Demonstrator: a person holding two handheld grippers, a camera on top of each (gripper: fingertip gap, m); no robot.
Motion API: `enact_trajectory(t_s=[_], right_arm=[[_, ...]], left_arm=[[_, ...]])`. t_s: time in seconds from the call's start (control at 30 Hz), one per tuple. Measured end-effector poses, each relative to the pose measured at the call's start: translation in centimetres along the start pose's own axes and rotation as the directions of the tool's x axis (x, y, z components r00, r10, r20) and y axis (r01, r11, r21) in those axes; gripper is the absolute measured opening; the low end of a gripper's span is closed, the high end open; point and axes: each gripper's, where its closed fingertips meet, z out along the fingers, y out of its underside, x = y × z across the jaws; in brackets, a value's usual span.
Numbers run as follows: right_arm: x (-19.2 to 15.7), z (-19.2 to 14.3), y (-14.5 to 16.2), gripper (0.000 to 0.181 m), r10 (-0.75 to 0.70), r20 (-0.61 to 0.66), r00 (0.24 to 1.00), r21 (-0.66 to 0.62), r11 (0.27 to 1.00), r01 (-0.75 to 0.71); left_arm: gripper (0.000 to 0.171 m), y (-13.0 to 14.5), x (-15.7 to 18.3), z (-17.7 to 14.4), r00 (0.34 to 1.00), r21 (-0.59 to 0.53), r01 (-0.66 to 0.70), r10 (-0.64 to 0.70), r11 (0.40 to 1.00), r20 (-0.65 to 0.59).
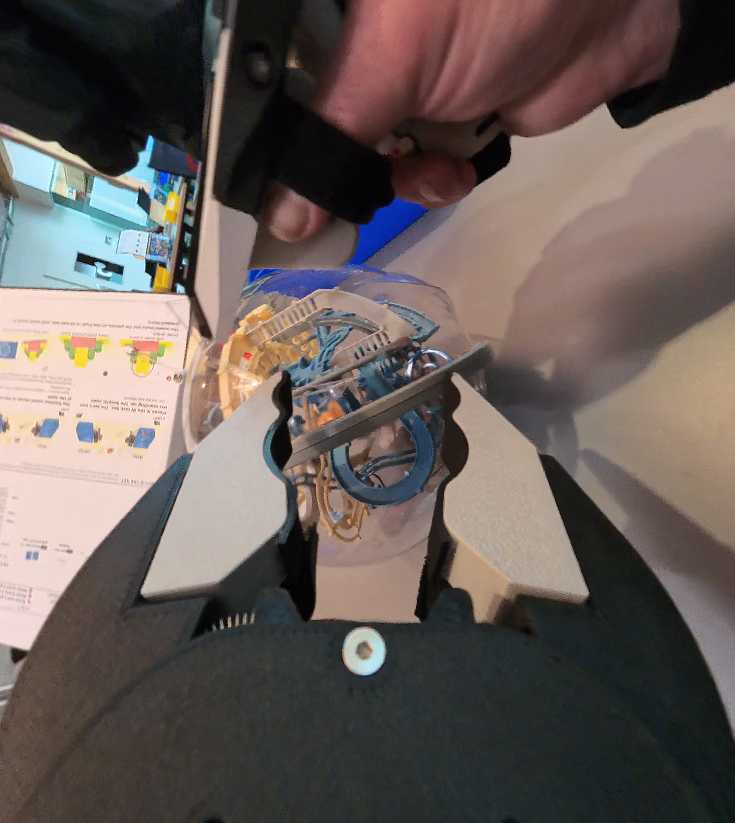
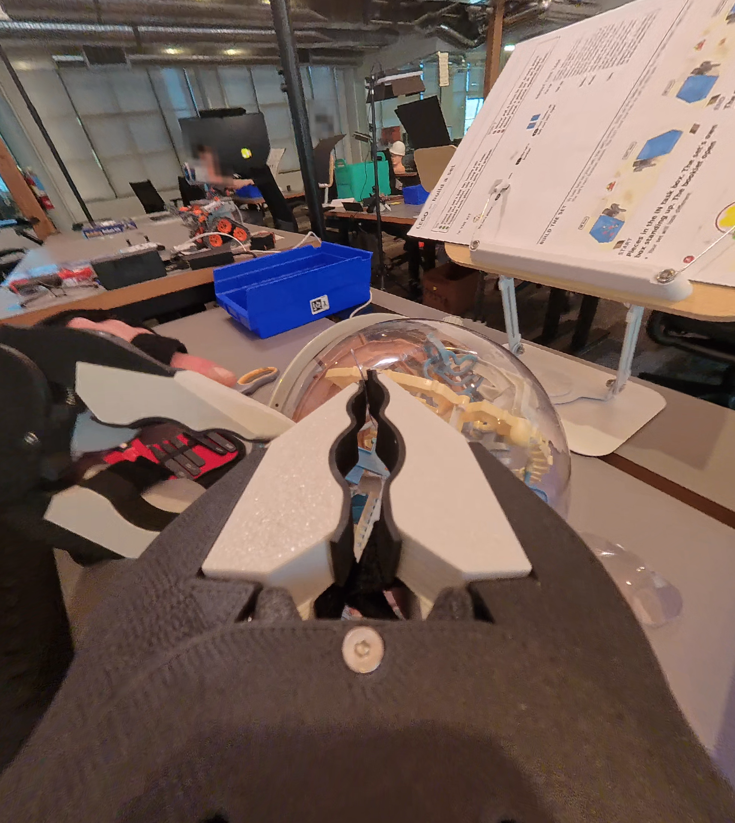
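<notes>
Clear plastic maze sphere (image 1: 357, 423) with yellow and blue tracks inside is sitting on the grey tabletop (image 2: 691, 512), just in front of the white document stand (image 2: 579, 285) carrying a printed instruction sheet (image 1: 76, 423). Left gripper (image 1: 368, 387) is straddling it, jaws spread, fingers touching the grey equator ring (image 1: 383, 401). Right gripper (image 2: 372, 378) is sitting closed or nearly so against the dome; blue plastic bin (image 2: 294, 285) is lying well behind.
</notes>
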Motion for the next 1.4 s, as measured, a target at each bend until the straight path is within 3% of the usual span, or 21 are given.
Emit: enact_trajectory(t_s=[0.07,0.1,0.13,0.2,0.27,0.3,0.33,0.43,0.5,0.63,0.73,0.87,1.03,1.4], right_arm=[[-0.1,0.1,0.0,0.000,-0.029,-0.018,0.999,-0.006,1.000,0.029],[0.1,0.1,0.0,0.000,-0.040,-0.035,0.999,-0.010,0.999,0.039],[0.4,0.0,-0.1,0.000,-0.053,-0.058,0.997,-0.015,0.999,0.052],[0.6,-0.2,-0.2,0.000,-0.049,-0.064,0.997,-0.009,0.999,0.049],[0.6,-0.1,-0.3,0.000,-0.034,-0.057,0.998,0.003,0.999,0.034],[0.5,0.0,-0.4,0.000,-0.037,-0.056,0.998,0.002,0.999,0.037],[0.3,0.2,-0.5,0.000,-0.050,-0.059,0.997,-0.004,0.999,0.050],[-0.2,0.6,-0.4,0.000,-0.098,-0.087,0.991,-0.031,0.995,0.095],[-0.3,0.6,-0.4,0.000,-0.101,-0.101,0.990,-0.029,0.995,0.099],[0.3,0.4,-0.7,0.000,-0.118,-0.182,0.976,-0.016,0.993,0.117],[0.5,0.7,-0.7,0.000,-0.093,-0.210,0.973,0.012,0.995,0.098],[-0.5,1.4,-0.6,0.000,-0.136,-0.218,0.967,-0.002,0.990,0.138],[-1.6,1.6,-0.5,0.000,-0.122,-0.173,0.977,0.009,0.992,0.125],[-1.1,0.4,-0.1,0.000,-0.106,-0.152,0.983,-0.110,0.990,0.089]], left_arm=[[0.058,0.0,-0.6,-0.5,0.998,-0.017,0.060,-0.060,0.998,0.015],[0.078,0.3,-1.4,-0.7,0.992,-0.036,0.111,-0.108,0.993,0.058],[0.086,1.0,-2.1,-1.0,0.986,-0.069,0.153,-0.147,0.986,0.080],[0.090,1.4,-4.0,-2.2,0.950,-0.030,0.291,-0.285,0.956,0.129],[0.100,1.2,-4.8,-2.8,0.850,0.017,0.523,-0.523,0.852,0.066],[0.113,1.6,-4.8,-2.5,0.789,-0.001,0.614,-0.613,0.790,0.042],[0.128,2.1,-4.6,-2.0,0.729,-0.035,0.685,-0.684,0.728,0.031],[0.143,3.0,-4.2,-1.2,0.576,-0.064,0.816,-0.817,0.575,0.008],[0.144,3.2,-4.2,-1.4,0.531,-0.049,0.846,-0.847,0.531,-0.010],[0.126,3.3,-4.5,-2.8,0.527,-0.001,0.850,-0.849,0.527,0.033],[0.126,1.9,-3.8,-3.4,0.441,0.022,0.897,-0.895,0.441,-0.068],[0.139,1.3,-3.4,-2.3,0.433,0.016,0.901,-0.898,0.433,-0.083],[0.116,2.9,-4.6,-1.3,0.476,0.025,0.879,-0.879,0.476,0.001],[0.119,2.4,-4.6,-0.2,0.598,-0.006,0.797,-0.791,0.603,-0.127]])
